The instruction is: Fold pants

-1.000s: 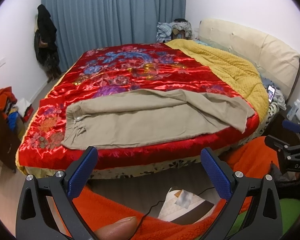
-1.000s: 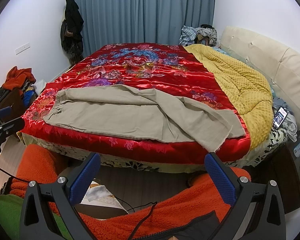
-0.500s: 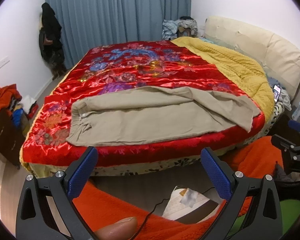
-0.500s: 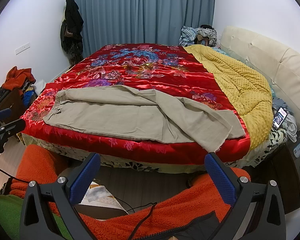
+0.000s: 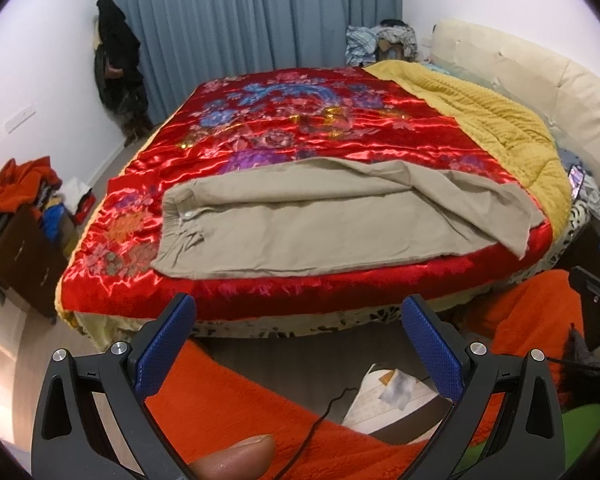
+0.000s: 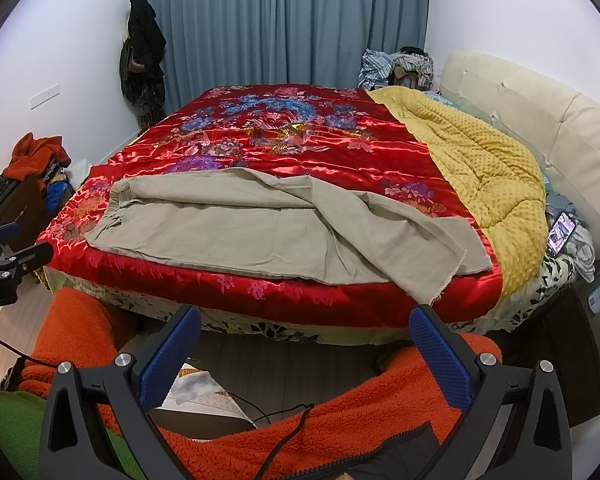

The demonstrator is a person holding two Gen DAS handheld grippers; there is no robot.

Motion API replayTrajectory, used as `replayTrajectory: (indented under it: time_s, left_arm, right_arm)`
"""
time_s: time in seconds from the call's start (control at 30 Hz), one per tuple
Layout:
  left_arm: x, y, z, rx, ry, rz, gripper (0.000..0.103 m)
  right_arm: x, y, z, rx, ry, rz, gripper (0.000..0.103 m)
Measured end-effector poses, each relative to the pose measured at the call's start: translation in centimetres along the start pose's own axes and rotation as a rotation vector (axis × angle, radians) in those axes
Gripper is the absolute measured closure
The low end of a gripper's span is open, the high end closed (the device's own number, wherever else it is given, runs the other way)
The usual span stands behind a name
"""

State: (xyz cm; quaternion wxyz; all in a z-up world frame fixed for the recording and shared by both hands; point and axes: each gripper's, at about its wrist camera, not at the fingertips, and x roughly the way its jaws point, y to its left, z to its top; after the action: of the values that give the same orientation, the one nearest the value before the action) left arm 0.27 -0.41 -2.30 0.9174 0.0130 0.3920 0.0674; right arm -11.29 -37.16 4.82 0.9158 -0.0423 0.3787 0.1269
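Pants (image 5: 320, 224) lie lengthwise along near edge of the bed (image 5: 300, 296), at 12 o'clock from both grippers, w/ waistband at 10, hems at 2, within reach. Left gripper (image 5: 298, 344) and right gripper (image 6: 306, 344): jaws apart, holding nothing, short of the bed.

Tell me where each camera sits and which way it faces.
Left wrist: on the left gripper, held low before the bed, facing the pants; open jaws, a fingertip show.
Right wrist: on the right gripper, further right, facing the pants; open jaws show.
Shared: bed, pants, curtain, yellow blanket.
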Motion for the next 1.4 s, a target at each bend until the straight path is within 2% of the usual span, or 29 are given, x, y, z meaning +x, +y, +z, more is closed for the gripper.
replayTrajectory:
  time_s: [0.63, 0.77, 0.87, 0.97, 1.03, 1.1, 1.17, 1.2, 1.23, 1.27, 1.3, 1.4]
  left_arm:
    - [0.7, 0.1, 0.1, 0.012, 0.019, 0.048, 0.001]
    - [1.0, 0.2, 1.2, 0.038, -0.028, 0.090, 0.001]
    - [1.4, 0.1, 2.4, 0.053, -0.060, 0.099, 0.001]
    - [1.7, -0.1, 3.6, 0.059, -0.080, 0.091, 0.001]
    - [2.3, -0.3, 4.2, 0.060, -0.082, 0.080, 0.001]
    - [3.0, -0.5, 4.7, 0.061, -0.076, 0.060, 0.001]
    - [3.5, -0.6, 4.8, 0.062, -0.067, 0.045, 0.001]
    - [3.8, -0.7, 4.8, 0.063, -0.059, 0.039, 0.001]
    - [4.2, -0.8, 4.7, 0.064, -0.049, 0.034, 0.001]
    - [4.6, -0.7, 4.6, 0.062, -0.038, 0.031, 0.001]
    - [5.1, -0.7, 4.4, 0.058, -0.023, 0.028, 0.001]
    - [6.6, -0.4, 3.8, 0.029, 0.025, 0.023, 0.001]
  right_arm:
    - [0.7, -0.2, 0.6, 0.005, 0.014, 0.015, 0.000]
    - [0.9, 0.0, 0.5, -0.002, -0.007, 0.092, 0.000]
    - [0.9, -0.2, 0.5, -0.001, -0.065, 0.160, 0.000]
    - [2.1, -1.9, 1.1, 0.051, -0.127, 0.204, 0.000]
    - [4.2, -4.4, 1.8, 0.098, -0.155, 0.166, 0.000]
    - [7.6, -7.7, 2.2, 0.136, -0.132, 0.070, 0.001]
    - [12.0, -10.5, 2.2, 0.130, -0.032, -0.028, 0.010]
    - [15.1, -11.6, 2.0, 0.102, 0.059, -0.042, 0.025]
    - [16.7, -12.0, 1.9, 0.087, 0.105, -0.036, 0.046]
    - [18.6, -12.3, 1.7, 0.059, 0.154, -0.021, 0.052]
    - [20.4, -12.3, 1.6, 0.019, 0.190, -0.019, 0.056]
    - [23.8, -11.3, 2.0, -0.124, 0.212, -0.029, 0.056]
